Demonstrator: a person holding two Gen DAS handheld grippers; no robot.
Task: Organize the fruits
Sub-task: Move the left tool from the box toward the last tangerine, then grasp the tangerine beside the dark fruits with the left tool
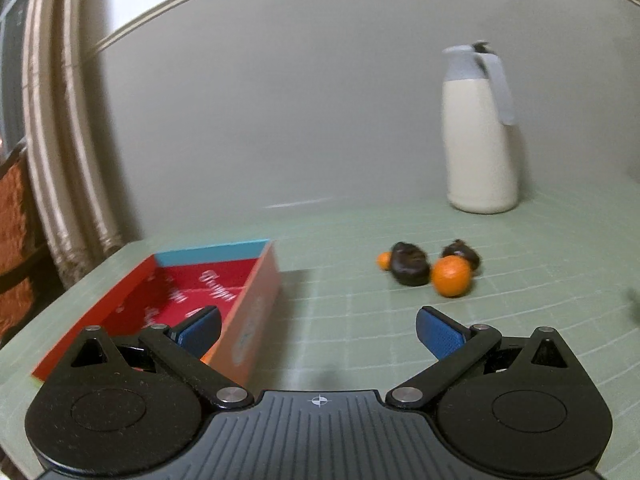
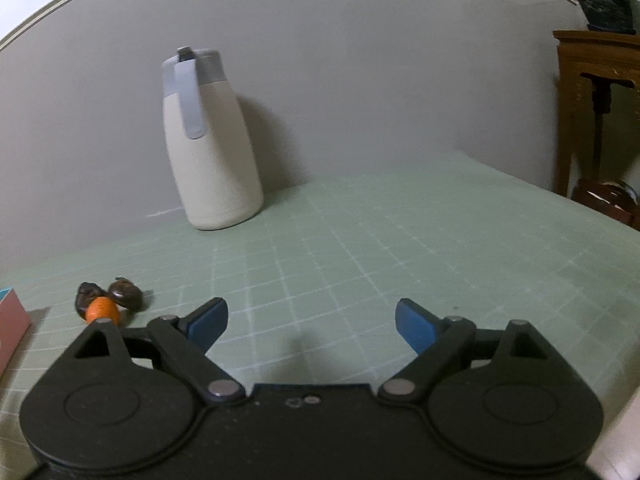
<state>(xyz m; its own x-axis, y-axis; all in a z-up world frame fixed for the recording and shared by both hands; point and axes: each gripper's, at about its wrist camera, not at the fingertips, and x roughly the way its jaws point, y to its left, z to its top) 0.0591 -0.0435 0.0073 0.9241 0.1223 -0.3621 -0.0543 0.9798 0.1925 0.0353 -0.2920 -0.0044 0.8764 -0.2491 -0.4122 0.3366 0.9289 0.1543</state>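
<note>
A large orange (image 1: 452, 276) lies on the green mat beside two dark brown fruits (image 1: 410, 268) (image 1: 462, 253), with a small orange (image 1: 384, 260) behind them. An open red box (image 1: 192, 300) with a blue end sits at the left. My left gripper (image 1: 318, 334) is open and empty, its left finger over the box's right wall, the fruits ahead to the right. My right gripper (image 2: 311, 322) is open and empty above the mat; the orange (image 2: 103, 309) and the dark fruits (image 2: 126, 294) lie to its left, and the box's corner (image 2: 12, 324) shows at the left edge.
A cream jug with a grey lid (image 1: 480, 132) stands at the back by the wall; it also shows in the right wrist view (image 2: 210, 140). A wooden side table (image 2: 600, 92) with a plant pot stands right of the table. Curtains (image 1: 68, 120) hang at the left.
</note>
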